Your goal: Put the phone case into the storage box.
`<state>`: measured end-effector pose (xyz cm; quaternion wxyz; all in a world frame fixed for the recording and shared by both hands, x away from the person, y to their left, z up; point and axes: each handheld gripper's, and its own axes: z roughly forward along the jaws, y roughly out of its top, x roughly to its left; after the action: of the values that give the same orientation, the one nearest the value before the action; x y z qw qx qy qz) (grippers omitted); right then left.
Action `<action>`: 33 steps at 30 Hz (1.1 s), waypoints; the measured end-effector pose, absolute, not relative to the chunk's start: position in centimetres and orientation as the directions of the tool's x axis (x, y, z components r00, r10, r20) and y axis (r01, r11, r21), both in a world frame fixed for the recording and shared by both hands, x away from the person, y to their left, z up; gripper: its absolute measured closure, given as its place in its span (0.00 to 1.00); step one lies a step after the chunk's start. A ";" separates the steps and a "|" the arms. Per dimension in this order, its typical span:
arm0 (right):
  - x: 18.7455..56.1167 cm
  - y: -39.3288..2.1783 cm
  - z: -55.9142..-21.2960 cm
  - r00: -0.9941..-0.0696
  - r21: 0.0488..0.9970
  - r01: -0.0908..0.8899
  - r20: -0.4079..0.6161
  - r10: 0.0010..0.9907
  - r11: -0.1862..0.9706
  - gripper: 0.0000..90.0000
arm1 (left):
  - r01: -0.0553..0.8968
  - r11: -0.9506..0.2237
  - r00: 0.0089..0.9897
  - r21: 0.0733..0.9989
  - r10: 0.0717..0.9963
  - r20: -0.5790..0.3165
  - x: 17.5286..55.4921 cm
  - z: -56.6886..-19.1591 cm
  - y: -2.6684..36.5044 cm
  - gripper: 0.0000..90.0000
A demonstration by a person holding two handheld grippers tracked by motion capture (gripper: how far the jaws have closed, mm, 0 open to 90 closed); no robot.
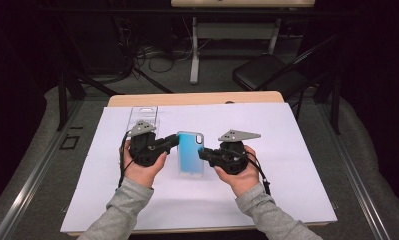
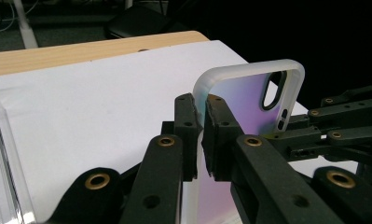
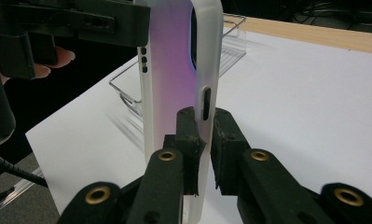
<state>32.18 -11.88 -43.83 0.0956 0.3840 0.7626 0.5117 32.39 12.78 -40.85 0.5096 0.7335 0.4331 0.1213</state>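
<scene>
A phone case (image 1: pixel 190 152) with a frosted white rim and a blue-to-purple back is held between both grippers over the white sheet (image 1: pixel 287 150). My left gripper (image 1: pixel 176 139) is shut on its left long edge near the camera cutout. In the left gripper view the pads (image 2: pixel 186 121) squeeze the rim of the case (image 2: pixel 249 98). My right gripper (image 1: pixel 201 154) is shut on the opposite edge. In the right gripper view its gripper (image 3: pixel 204 116) clamps the rim of the case (image 3: pixel 169 70) just below a side button slot. I cannot tell whether the case touches the sheet.
A clear plastic package (image 1: pixel 143 117) lies on the sheet behind the left hand, also seen as the clear package (image 3: pixel 230 37) past the case. The wooden table edge (image 1: pixel 197 98) runs along the back. A black folding chair (image 1: pixel 267 72) stands on the floor beyond it.
</scene>
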 end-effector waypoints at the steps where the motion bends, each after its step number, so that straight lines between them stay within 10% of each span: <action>1: 32.2 -11.9 -43.9 -0.686 0.854 0.488 0.247 0.684 0.181 0.92 | 0.514 -0.104 0.594 0.852 0.759 -0.266 32.4 -40.9 12.7 0.94; 33: 32.3 -11.8 -44.1 -0.693 0.850 0.503 0.289 0.660 0.156 0.88 | 0.520 -0.106 0.577 0.848 0.775 -0.258 32.6 -40.9 12.8 0.96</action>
<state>32.27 -11.81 -44.08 0.0751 0.3842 0.7566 0.5238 32.57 12.77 -40.95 0.5020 0.7326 0.4418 0.1269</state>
